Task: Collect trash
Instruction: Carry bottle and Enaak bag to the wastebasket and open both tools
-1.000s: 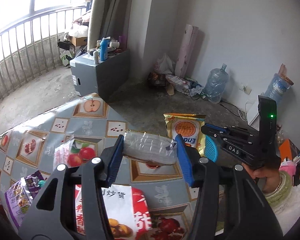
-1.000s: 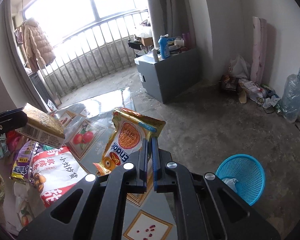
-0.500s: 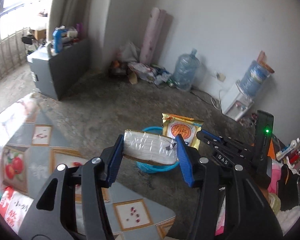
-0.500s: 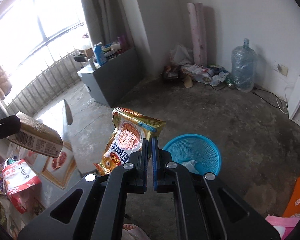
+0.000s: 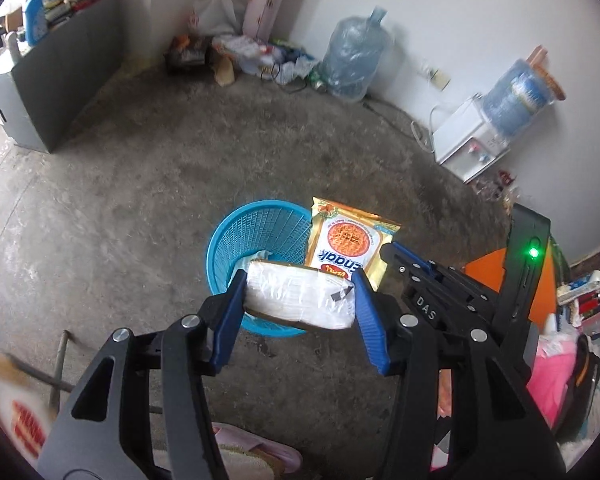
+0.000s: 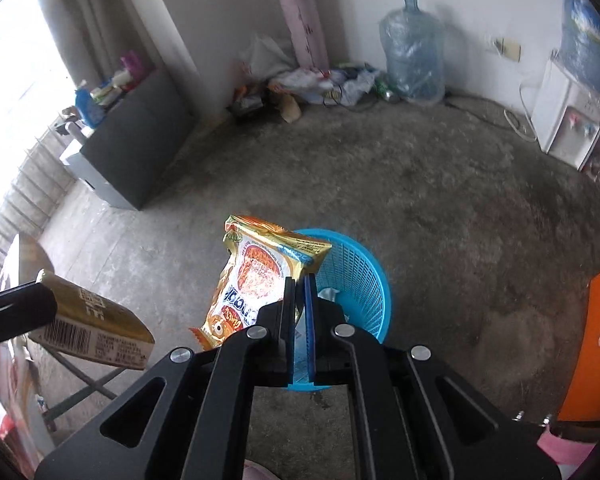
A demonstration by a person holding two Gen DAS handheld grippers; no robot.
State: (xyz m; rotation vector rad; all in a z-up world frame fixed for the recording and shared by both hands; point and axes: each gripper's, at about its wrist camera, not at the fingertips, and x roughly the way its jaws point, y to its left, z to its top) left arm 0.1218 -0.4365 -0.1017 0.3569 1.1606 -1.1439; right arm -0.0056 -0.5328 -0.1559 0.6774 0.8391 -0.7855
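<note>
I see a bare concrete floor [image 5: 148,184] running to white walls. A large empty water jug [image 5: 356,60] stands at the far wall beside a heap of bags and wrappers [image 5: 260,56]. A white water dispenser [image 5: 472,144] carries a blue bottle [image 5: 516,100]. A grey cabinet [image 6: 136,144] sits by the curtain, cluttered on top. An orange panel [image 6: 592,344] shows at right.

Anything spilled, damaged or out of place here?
Nothing spilled. Both grippers hold trash above the blue basket: a wrapped packet and a snack bag. A litter pile lies against the far wall.
</note>
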